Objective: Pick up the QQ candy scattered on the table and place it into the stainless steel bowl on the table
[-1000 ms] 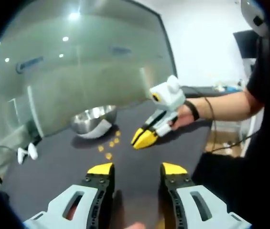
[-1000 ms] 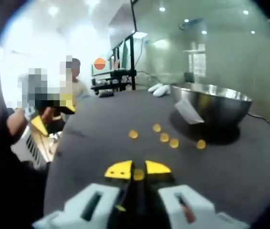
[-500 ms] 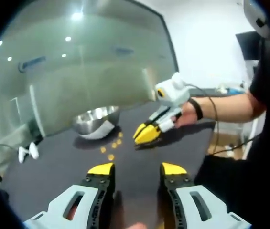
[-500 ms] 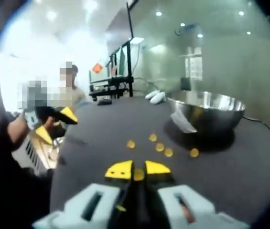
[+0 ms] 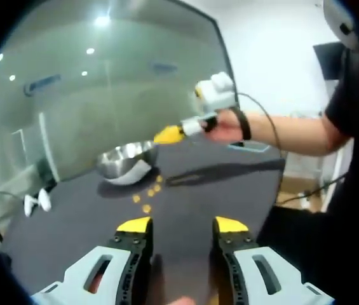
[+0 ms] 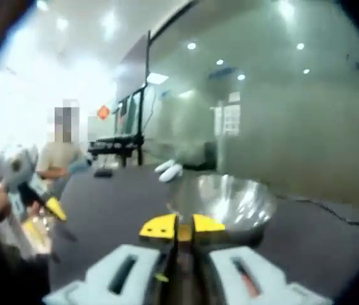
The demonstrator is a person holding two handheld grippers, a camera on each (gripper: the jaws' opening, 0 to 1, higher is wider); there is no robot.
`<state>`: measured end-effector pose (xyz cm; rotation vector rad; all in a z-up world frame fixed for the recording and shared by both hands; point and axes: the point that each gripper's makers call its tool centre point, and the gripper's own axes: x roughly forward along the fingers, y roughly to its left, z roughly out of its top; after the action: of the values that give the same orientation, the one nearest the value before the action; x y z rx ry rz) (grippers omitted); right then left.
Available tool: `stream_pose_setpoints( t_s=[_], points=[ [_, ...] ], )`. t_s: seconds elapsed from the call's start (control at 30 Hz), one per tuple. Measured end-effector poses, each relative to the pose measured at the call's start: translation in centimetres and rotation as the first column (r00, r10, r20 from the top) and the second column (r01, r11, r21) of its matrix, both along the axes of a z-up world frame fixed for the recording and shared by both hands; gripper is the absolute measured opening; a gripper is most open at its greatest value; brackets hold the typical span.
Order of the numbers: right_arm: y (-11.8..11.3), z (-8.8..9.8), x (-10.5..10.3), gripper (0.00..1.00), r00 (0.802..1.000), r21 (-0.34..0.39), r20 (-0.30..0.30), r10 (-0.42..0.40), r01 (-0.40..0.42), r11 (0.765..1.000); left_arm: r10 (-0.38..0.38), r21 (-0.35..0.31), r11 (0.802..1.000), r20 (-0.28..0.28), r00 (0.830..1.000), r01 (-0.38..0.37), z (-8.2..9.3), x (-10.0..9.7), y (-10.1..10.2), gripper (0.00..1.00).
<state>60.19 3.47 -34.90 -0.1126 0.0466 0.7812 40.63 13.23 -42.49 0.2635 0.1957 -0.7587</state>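
The surface (image 5: 230, 184) is viewed low and from well back in the left gripper view, facing the bowl (image 5: 125, 160); the same bowl (image 6: 223, 203) is faced closely in the right gripper view.

Count taken from both views. Stainless steel bowl (image 5: 126, 161): one, standing on the dark worktop (image 5: 217, 190). QQ candy pieces loose on the worktop (image 5: 146, 208): five visible in the left gripper view, grouped near the bowl. One further candy piece (image 6: 183, 233) sits between the right gripper (image 6: 183, 225) jaws in the right gripper view. Grippers: two, counting the left gripper (image 5: 182, 224). White objects at the far worktop edge (image 5: 37, 203): two, lying side by side; their kind cannot be told.
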Motion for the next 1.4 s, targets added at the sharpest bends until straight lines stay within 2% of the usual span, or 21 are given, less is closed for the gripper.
stream_pose_setpoints(
  t_s=[0.17, 0.37, 0.47, 0.5, 0.7, 0.83, 1.1, 1.2, 1.4],
  points=[
    [-2.0, 2.0, 4.4, 0.09, 0.985, 0.056, 0.015, -0.17, 0.169, 0.984, -0.002, 0.001, 1.0, -0.001, 1.0, 0.002, 0.0, 0.0, 0.1, 0.39],
    [-1.8, 3.8, 6.8, 0.09, 0.977, 0.064, 0.06, -0.205, 0.201, 0.977, -0.001, 0.0, 1.0, -0.007, 1.0, 0.001, -0.2, 0.0, 0.0, 0.39],
    [-1.4, 4.0, 7.9, 0.09, 0.976, 0.053, 0.076, -0.206, 0.203, 0.978, 0.0, -0.002, 1.0, -0.011, 1.0, 0.0, -0.3, 0.1, 0.0, 0.39],
    [-0.8, 4.2, 6.9, 0.09, 0.977, 0.051, 0.077, -0.198, 0.195, 0.979, 0.0, -0.001, 1.0, -0.011, 1.0, 0.0, -0.3, 0.1, 0.0, 0.39],
    [-0.5, 3.5, 8.2, 0.09, 0.978, 0.038, 0.063, -0.197, 0.195, 0.98, 0.002, -0.001, 1.0, -0.017, 1.0, -0.002, -0.4, 0.4, 0.1, 0.39],
    [-0.4, 3.1, 8.9, 0.09, 0.976, 0.011, 0.082, -0.201, 0.201, 0.98, 0.003, -0.002, 1.0, -0.019, 1.0, -0.003, -0.5, 0.5, 0.2, 0.39],
    [-0.1, 2.0, 9.6, 0.11, 0.979, 0.012, 0.003, -0.205, 0.204, 0.979, 0.021, -0.02, 1.0, -0.002, 1.0, -0.021, -0.1, 0.5, 0.7, 0.38],
    [0.4, 1.4, 9.4, 0.22, 0.984, 0.027, -0.038, -0.176, 0.177, 0.984, 0.016, -0.009, 1.0, -0.001, 1.0, -0.016, 0.0, 0.4, 0.6, 0.38],
    [0.6, 0.6, 8.9, 0.21, 0.986, 0.019, -0.065, -0.157, 0.158, 0.987, 0.007, -0.01, 1.0, 0.009, 1.0, -0.006, 0.4, 0.2, -0.1, 0.39]
  ],
)
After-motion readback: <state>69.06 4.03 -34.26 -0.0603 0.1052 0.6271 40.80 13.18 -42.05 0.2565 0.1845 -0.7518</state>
